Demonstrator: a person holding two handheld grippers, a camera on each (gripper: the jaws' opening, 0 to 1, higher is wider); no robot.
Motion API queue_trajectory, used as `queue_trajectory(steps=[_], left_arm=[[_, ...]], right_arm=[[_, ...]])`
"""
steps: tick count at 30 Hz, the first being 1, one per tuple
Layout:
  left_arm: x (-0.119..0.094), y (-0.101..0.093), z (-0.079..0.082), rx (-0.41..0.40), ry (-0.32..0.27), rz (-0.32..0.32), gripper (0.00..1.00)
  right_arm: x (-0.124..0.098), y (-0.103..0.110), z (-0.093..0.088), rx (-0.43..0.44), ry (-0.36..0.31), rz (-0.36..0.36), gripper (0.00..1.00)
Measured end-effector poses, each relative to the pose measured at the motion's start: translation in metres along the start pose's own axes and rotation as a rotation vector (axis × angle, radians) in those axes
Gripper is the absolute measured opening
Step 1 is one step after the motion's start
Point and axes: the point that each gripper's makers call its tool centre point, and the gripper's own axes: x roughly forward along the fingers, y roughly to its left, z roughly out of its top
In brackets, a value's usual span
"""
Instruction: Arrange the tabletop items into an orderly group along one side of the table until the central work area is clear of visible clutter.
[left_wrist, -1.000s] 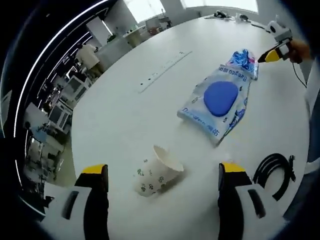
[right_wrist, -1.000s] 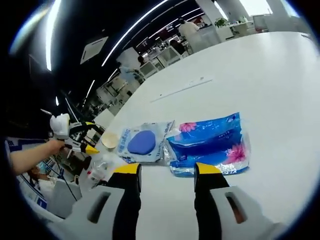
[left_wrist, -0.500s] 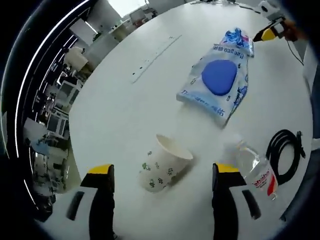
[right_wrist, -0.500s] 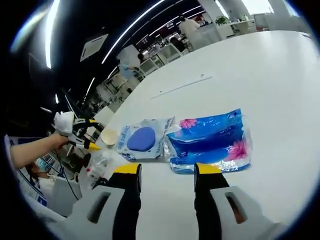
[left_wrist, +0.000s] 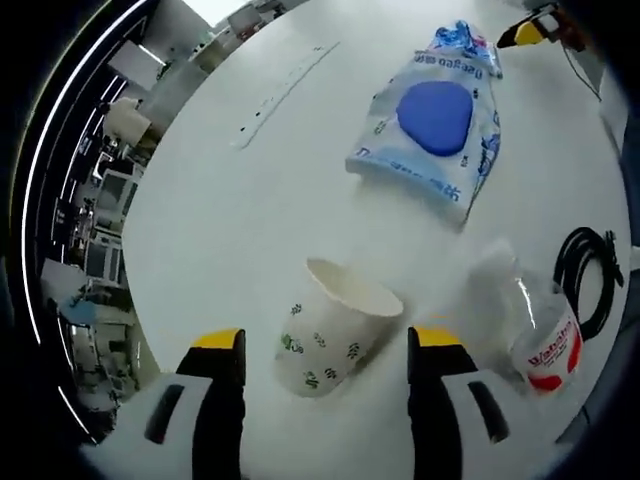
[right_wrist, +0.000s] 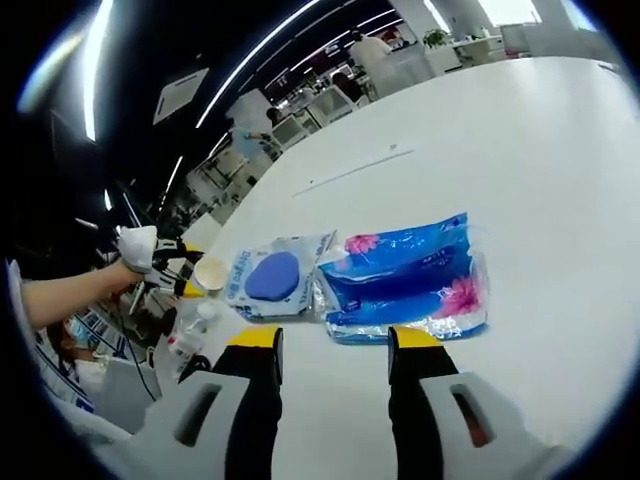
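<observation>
left gripper (left_wrist: 325, 350): jaws spread wide, nothing in them, hanging right over the paper cup with 1 jaw on each side and not touching it as far as I can tell
paper cup (left_wrist: 335, 328): white with little dark paw prints, tipped on its side on the white table (left_wrist: 230, 230), open mouth facing away from the camera
plastic bottle (left_wrist: 530, 325): clear, red-and-white label, lying down just to the right of the cup, next to the right-hand jaw
black cable (left_wrist: 588, 280): coiled loop near the table edge, just past the bottle
wipes pack (left_wrist: 433, 120): pale pouch with a big blue oval on it, lying flat further out on the table, well apart from the cup
right gripper (right_wrist: 330, 345): jaws apart and empty, hovering just short of the blue tissue pack
blue tissue pack (right_wrist: 405, 290): shiny blue wrap with pink flowers, lying flat, its left end touching the wipes pack
</observation>
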Motion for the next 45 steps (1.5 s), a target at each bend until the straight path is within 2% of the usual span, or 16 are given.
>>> queue_trajectory(steps=[8,13,15,16,23,26,31,34,41,45], left_arm=[[0.006,-0.005,0.001,0.032,0.003,-0.012,0.47],[0.01,-0.009,-0.002,0.0,0.023,-0.017,0.42],[0.01,-0.007,-0.001,-0.031,0.012,-0.004,0.41],[0.01,-0.008,0.002,-0.081,-0.005,-0.002,0.41],[0.004,-0.008,0.01,-0.262,-0.087,-0.002,0.38],[0.001,-0.009,0.01,-0.307,-0.099,-0.002,0.37],[-0.009,-0.01,0.021,-0.396,-0.172,0.007,0.36],[-0.017,-0.007,0.031,-0.488,-0.248,0.021,0.36],[-0.031,-0.005,0.041,-0.664,-0.37,0.05,0.35],[-0.042,-0.004,0.05,-0.79,-0.465,0.067,0.35]], right_arm=[[0.001,-0.002,-0.003,0.003,0.008,-0.003,0.4],[0.001,-0.002,-0.002,0.005,0.007,-0.002,0.4],[0.001,-0.003,-0.003,0.008,0.008,-0.002,0.4],[0.001,-0.003,-0.003,0.009,0.007,-0.003,0.4],[0.0,-0.004,-0.001,0.017,-0.002,-0.004,0.4],[0.0,-0.003,-0.002,0.025,-0.004,-0.002,0.39],[0.0,-0.001,-0.003,0.019,-0.003,0.005,0.39],[0.0,0.001,-0.004,0.017,-0.002,0.009,0.39],[0.001,0.006,-0.003,0.007,-0.002,0.021,0.39],[0.0,0.007,-0.004,0.003,-0.002,0.024,0.39]])
